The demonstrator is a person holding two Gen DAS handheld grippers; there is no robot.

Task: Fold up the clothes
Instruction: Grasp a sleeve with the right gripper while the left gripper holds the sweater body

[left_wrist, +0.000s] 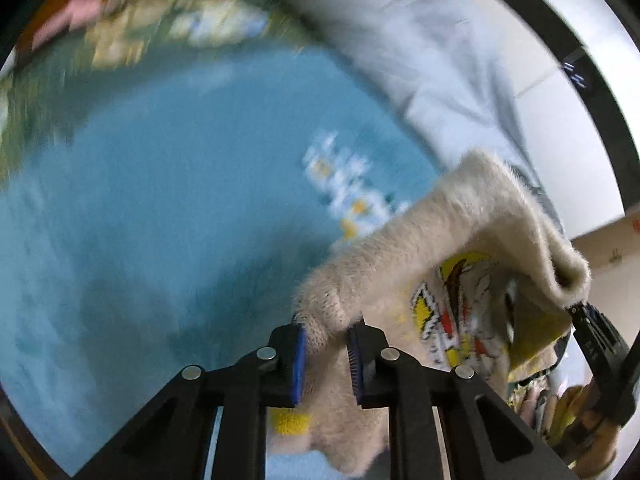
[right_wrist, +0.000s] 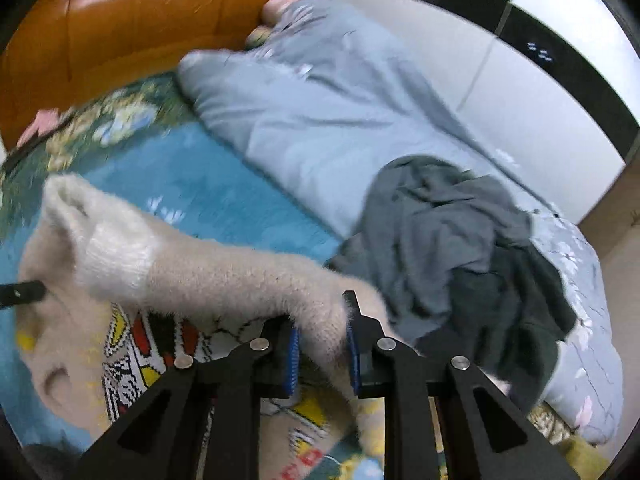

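A cream fuzzy sweater (left_wrist: 432,240) with a yellow, red and black knitted print is held off the bed at two points: its edge is pinched between the narrowly parted blue pads of the left gripper (left_wrist: 326,354), and a thick fold is clamped in the right gripper (right_wrist: 322,354). Below it, a teal blanket (left_wrist: 180,184) is spread (blurred in the left view). Beyond, a dark grey garment (right_wrist: 460,240) is heaped on a pale blue duvet (right_wrist: 328,112), backed by a brown headboard (right_wrist: 140,20).

- The fuzzy cream sweater (right_wrist: 224,276) with a yellow, red and black cartoon print hangs lifted and draped above the bed.
- A dark grey garment (right_wrist: 460,248) lies crumpled near the bed's right edge.
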